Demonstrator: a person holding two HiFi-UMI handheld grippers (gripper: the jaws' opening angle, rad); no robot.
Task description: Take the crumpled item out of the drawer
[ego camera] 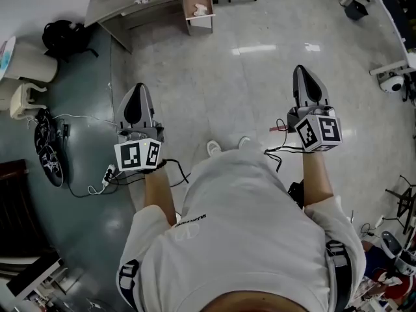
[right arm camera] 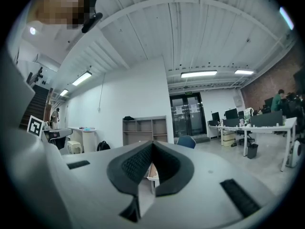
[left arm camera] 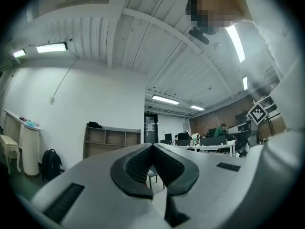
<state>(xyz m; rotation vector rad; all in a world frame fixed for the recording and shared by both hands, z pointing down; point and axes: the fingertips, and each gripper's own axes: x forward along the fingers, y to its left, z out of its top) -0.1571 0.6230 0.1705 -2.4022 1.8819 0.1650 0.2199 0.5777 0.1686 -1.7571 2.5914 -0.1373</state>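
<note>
Far ahead across the floor, an open wooden drawer (ego camera: 197, 9) sticks out from a grey desk (ego camera: 123, 4). A pale crumpled item (ego camera: 201, 8) lies inside it. My left gripper (ego camera: 138, 88) is held out at waist height, shut and empty, its pads meeting at the tip (left arm camera: 153, 145). My right gripper (ego camera: 300, 70) is also shut with nothing in it (right arm camera: 152, 143). Both point forward, well short of the drawer. A sliver of the drawer (right arm camera: 152, 171) shows through the gap behind the right gripper's pads.
A black backpack (ego camera: 65, 36) and a white stool (ego camera: 23, 99) stand at the left by the wall. A power strip with cables (ego camera: 107, 174) lies on the floor near my left side. An open shelf unit (left arm camera: 112, 142) stands by the far wall.
</note>
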